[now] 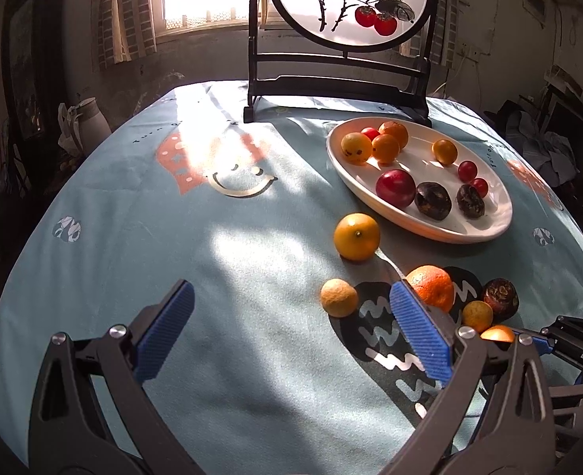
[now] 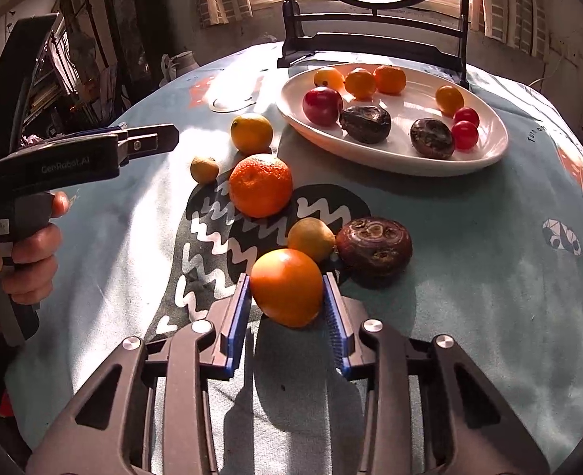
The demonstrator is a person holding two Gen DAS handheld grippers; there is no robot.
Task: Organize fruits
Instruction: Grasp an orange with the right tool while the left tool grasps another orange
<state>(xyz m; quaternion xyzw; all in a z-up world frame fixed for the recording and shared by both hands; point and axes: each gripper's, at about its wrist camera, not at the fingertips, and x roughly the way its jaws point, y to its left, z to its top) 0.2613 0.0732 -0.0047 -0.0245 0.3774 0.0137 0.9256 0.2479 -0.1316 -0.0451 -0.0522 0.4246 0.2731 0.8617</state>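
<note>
Wide apart and empty, the jaws of my left gripper (image 1: 291, 301) hang over the blue tablecloth (image 1: 133, 237) with nothing between the ribbed pads. My hand (image 2: 26, 253) holds that tool off to the left of the loose fruit.

Moving right, a small pale citrus (image 2: 204, 169) and a yellow lemon-like fruit (image 2: 251, 133) lie apart on the cloth, then a big rough tangerine (image 2: 260, 185) sits on the dark squiggle print. Below it, my right gripper (image 2: 287, 301) has its jaws drawn in around a smooth orange (image 2: 286, 287); both blue pads sit against its flanks, so I judge it gripped, though it looks as if it is barely off the cloth or resting on it. Just behind it sit a small yellow-green fruit (image 2: 311, 238) and a dark wrinkled fruit (image 2: 374, 247), touching each other.

Farther right and back, the white oval plate (image 2: 493, 150) already carries citrus, a red plum-like fruit, two dark fruits and small red ones.

I take this as the pick step. Next comes a clean lift past the two neighbours and a carry to the bare stretch in the plate's middle.

My orange is slightly egg-shaped, its long axis tilted, narrower end down toward me.
</note>
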